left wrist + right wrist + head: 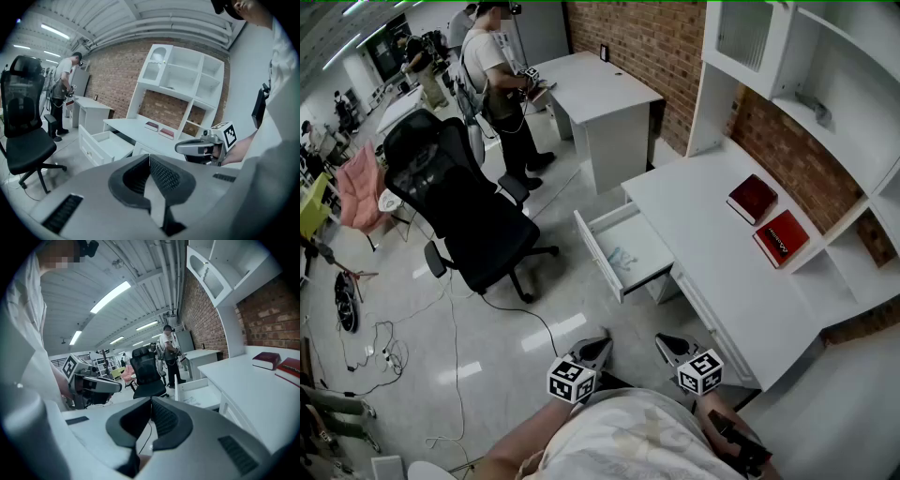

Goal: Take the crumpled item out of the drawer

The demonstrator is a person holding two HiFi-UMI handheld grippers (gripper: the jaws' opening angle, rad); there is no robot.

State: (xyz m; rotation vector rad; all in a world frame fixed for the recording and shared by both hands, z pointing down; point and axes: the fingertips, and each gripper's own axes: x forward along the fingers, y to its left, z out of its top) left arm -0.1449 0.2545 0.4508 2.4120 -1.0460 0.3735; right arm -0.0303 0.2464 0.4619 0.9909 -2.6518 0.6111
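1. The left gripper (602, 346) and the right gripper (667, 345) hover side by side close to the person's body, near of the white desk (712, 272). Each carries a cube with black-and-white square markers.
2. Both grippers have their jaws pressed together, with nothing between them.
3. The crumpled item (621, 255), pale and bluish, lies inside the open drawer (598, 258), which is pulled out on the desk's left side.
4. A red book (753, 199) and a second red book (781, 238) lie on the right of the desk. The second has gold print, too small to read.
5. A black office chair (459, 202) stands left of the drawer.
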